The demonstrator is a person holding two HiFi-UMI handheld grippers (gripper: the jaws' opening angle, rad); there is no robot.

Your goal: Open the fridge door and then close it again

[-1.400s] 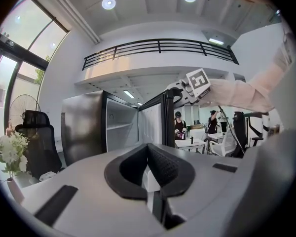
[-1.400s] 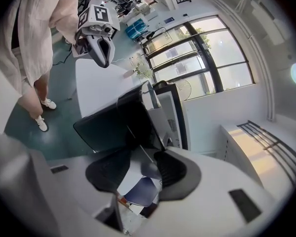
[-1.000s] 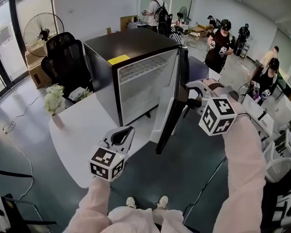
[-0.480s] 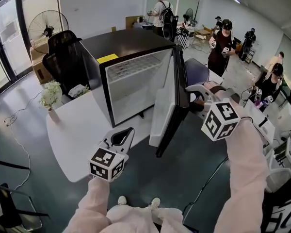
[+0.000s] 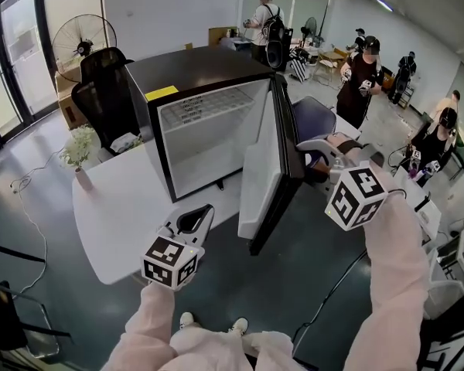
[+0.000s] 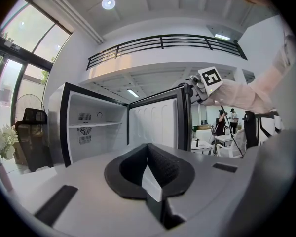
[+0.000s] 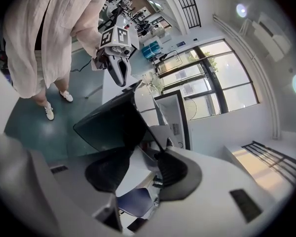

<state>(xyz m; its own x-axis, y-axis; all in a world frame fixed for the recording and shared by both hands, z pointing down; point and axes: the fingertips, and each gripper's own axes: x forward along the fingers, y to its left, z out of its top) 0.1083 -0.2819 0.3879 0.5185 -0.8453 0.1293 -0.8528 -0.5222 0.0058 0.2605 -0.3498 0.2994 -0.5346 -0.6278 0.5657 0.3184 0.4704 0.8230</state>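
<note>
One fridge [image 5: 205, 72] stands on one white table [image 5: 120, 207]. It has one door [image 5: 264, 168], one shelf [image 5: 197, 108] inside, and one yellow note [image 5: 162, 93] at the front left corner of its top. One vase of flowers [image 5: 79, 159] stands at the table's left edge. There are two grippers, the left gripper [image 5: 201, 212] and the right gripper [image 5: 309, 154], each bearing one marker cube. Off the table are one fan [image 5: 81, 46], one black chair [image 5: 104, 91], one blue chair [image 5: 313, 118] and two shoes [image 5: 186, 319]. Six people [image 5: 265, 18] stand in the background, the farthest of them too small to be sure of.
</note>
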